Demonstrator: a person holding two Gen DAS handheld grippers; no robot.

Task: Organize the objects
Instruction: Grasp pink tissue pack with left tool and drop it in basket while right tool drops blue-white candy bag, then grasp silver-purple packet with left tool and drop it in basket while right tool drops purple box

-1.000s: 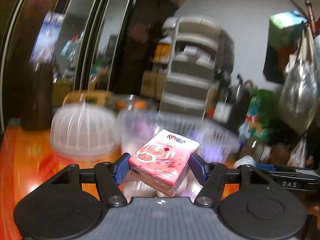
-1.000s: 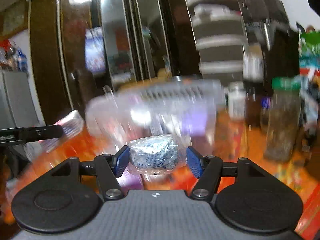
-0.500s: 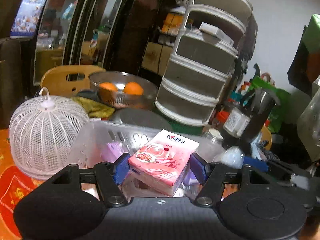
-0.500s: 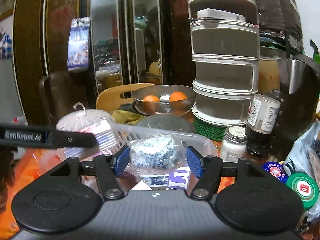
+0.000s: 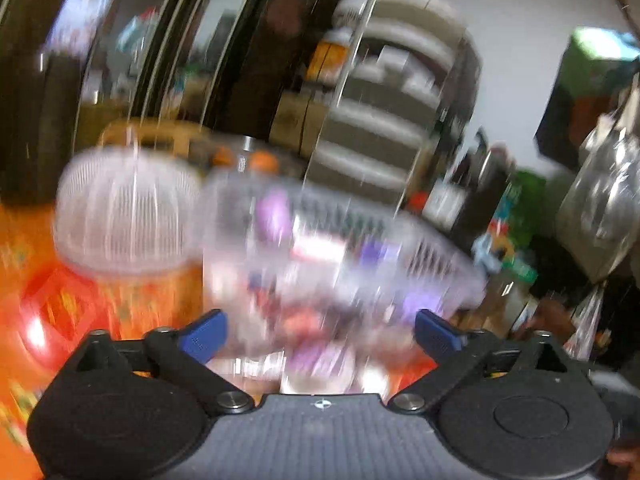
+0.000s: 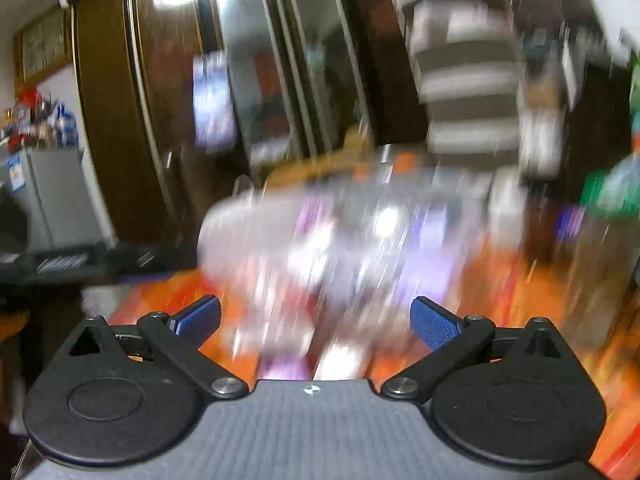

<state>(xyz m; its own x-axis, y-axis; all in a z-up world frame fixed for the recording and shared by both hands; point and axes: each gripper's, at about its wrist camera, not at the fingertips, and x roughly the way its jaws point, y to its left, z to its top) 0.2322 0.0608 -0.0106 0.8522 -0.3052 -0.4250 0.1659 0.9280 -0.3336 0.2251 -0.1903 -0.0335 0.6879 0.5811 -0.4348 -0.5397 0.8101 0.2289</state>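
Both views are blurred by motion. A clear plastic basket [image 5: 344,240] holding several small packets stands on the orange table, just ahead of my left gripper [image 5: 320,334]. That gripper is open and empty, its blue pads wide apart. A pink blur in the basket [image 5: 304,320] may be the tissue pack. In the right wrist view the same basket [image 6: 340,240] is ahead of my right gripper [image 6: 316,320], which is open and empty too. Its clear bag is not distinguishable.
A white mesh food cover [image 5: 124,212] stands left of the basket. A stacked grey drawer tower [image 5: 384,112] and jars stand behind it. The orange tablecloth [image 6: 532,300] runs to the right. A grey fridge [image 6: 52,196] is at far left.
Both grippers have opened and let go: the left no longer holds the pink tissue pack, the right no longer holds the clear bag. Both have pulled back and the views are now blurred.
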